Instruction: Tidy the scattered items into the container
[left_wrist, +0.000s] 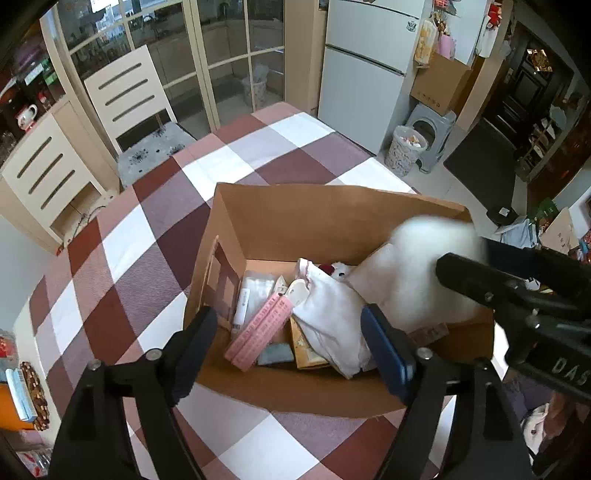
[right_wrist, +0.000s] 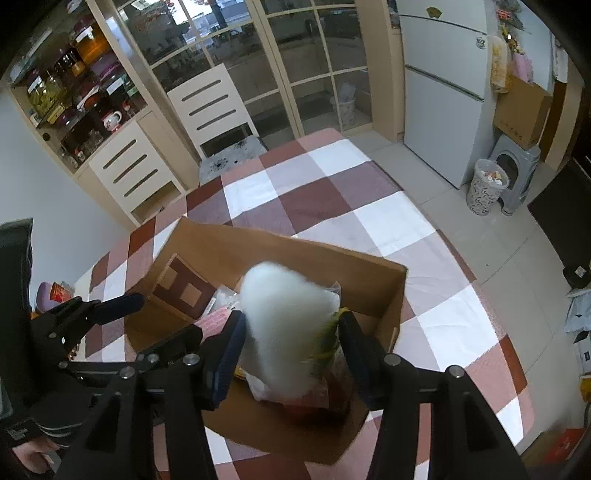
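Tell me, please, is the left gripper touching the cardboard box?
Cannot tell. In the left wrist view the left gripper, open, overlaps the cardboard box's near rim, but neither view shows contact or a gap plainly.

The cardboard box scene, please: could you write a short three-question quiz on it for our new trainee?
1. True or false: the cardboard box stands on a checked tablecloth.
2. Which tool has the blurred white fluffy item between its fingers? A) left tool B) right tool
3. Fill in: the long flat item lying in the box near the left tool is ____ in colour.

Key: 1 true; 2 B; 3 pink.
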